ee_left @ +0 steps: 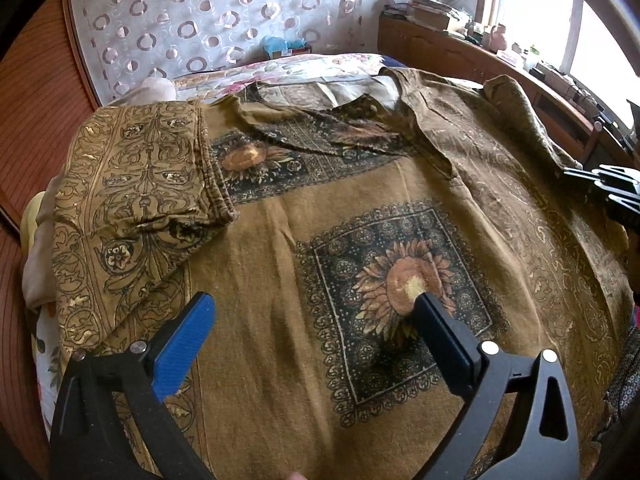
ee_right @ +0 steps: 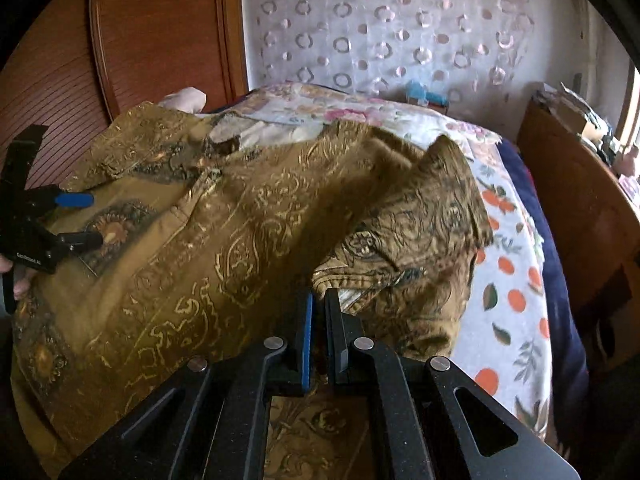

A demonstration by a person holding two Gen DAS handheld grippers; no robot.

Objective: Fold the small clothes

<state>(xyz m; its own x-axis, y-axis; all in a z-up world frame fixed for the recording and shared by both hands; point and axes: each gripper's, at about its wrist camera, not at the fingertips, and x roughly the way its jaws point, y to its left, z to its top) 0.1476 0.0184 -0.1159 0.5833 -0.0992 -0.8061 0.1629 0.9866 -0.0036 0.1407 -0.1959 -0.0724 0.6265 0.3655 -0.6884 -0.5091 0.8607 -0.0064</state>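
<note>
A mustard-brown garment (ee_left: 280,248) with black sunflower squares lies spread on the bed. Its left sleeve (ee_left: 136,184) is folded in over the body. My left gripper (ee_left: 316,304) is open just above the garment's middle, its right finger over the sunflower print (ee_left: 404,276). My right gripper (ee_right: 319,300) is shut on the edge of the garment's right side (ee_right: 360,276) and holds it lifted and folded over toward the middle. The left gripper also shows in the right wrist view (ee_right: 86,220), open over the cloth. The right gripper shows at the right edge of the left wrist view (ee_left: 616,188).
The bed has a floral sheet (ee_right: 508,280) with orange fruit prints. A wooden wardrobe (ee_right: 160,32) stands at the left, a white circle-patterned curtain (ee_left: 224,12) behind. A cluttered wooden cabinet (ee_left: 480,56) runs under the window at the right.
</note>
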